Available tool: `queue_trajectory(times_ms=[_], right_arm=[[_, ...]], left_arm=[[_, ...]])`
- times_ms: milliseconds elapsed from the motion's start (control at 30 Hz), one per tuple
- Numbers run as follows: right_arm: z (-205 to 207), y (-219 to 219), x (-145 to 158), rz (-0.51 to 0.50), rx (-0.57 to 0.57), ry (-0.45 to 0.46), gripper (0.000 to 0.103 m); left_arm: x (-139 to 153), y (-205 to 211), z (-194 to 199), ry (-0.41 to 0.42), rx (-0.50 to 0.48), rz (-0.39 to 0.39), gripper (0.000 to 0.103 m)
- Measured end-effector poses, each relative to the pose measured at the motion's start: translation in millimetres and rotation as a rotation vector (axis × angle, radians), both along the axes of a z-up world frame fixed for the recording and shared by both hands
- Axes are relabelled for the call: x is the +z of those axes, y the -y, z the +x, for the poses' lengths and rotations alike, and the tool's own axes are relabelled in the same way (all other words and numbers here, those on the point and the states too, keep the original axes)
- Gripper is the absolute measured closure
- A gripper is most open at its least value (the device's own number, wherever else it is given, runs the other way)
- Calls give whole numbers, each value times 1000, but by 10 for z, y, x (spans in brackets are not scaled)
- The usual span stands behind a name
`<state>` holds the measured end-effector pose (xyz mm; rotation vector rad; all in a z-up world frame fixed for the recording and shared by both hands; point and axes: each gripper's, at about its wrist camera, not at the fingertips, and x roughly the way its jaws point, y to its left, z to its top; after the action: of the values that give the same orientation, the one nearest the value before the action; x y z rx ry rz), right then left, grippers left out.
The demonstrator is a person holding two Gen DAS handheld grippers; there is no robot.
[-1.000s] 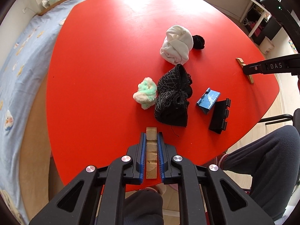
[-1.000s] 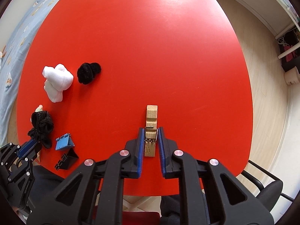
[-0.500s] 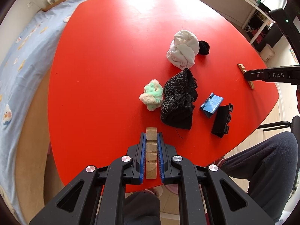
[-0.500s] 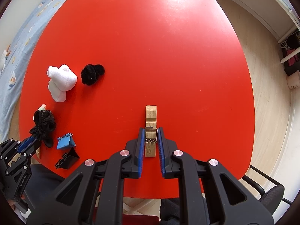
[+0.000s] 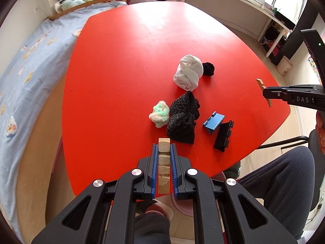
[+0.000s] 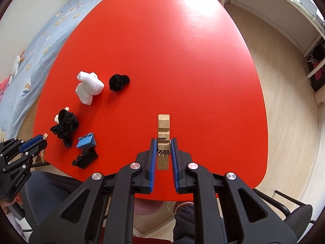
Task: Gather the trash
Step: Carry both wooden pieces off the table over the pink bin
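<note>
My left gripper [image 5: 164, 148] is shut on a wooden clothespin [image 5: 164, 162], held above the near edge of the red table [image 5: 126, 71]. My right gripper [image 6: 163, 142] is shut on a second wooden clothespin [image 6: 163, 130] with a metal spring, also over the table's near edge. On the table lie a white sock ball [image 5: 188, 72], a small black ball [image 5: 208, 68], a mint-green fluffy sock [image 5: 159, 113], a black patterned sock bundle [image 5: 182, 118], a blue clip [image 5: 213, 120] and a black clip [image 5: 222, 136]. The right view shows the same group at its left, around the white sock ball [image 6: 89, 86].
A bed with a pale blue cover [image 5: 30, 65] runs along the table's left side. A white desk [image 5: 233, 2] stands by the window behind. The person's dark trouser legs [image 5: 280, 181] and a chair [image 6: 294, 211] are at the near edge.
Both grippers have risen and tilted up with their clothespins held, so the table and its objects look smaller and more of the room shows.
</note>
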<state>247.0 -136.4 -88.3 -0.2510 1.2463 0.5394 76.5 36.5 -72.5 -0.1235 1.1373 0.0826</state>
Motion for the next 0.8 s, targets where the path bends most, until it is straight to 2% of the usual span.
queue_trajectory(times_ms=[500, 800], right_arm=[[-824, 203, 574, 154, 120, 145, 89], [-1323, 348, 666, 200, 178, 175, 89]], left_arm=[[447, 246, -487, 143, -34, -17, 91], [562, 427, -756, 208, -50, -61, 91]])
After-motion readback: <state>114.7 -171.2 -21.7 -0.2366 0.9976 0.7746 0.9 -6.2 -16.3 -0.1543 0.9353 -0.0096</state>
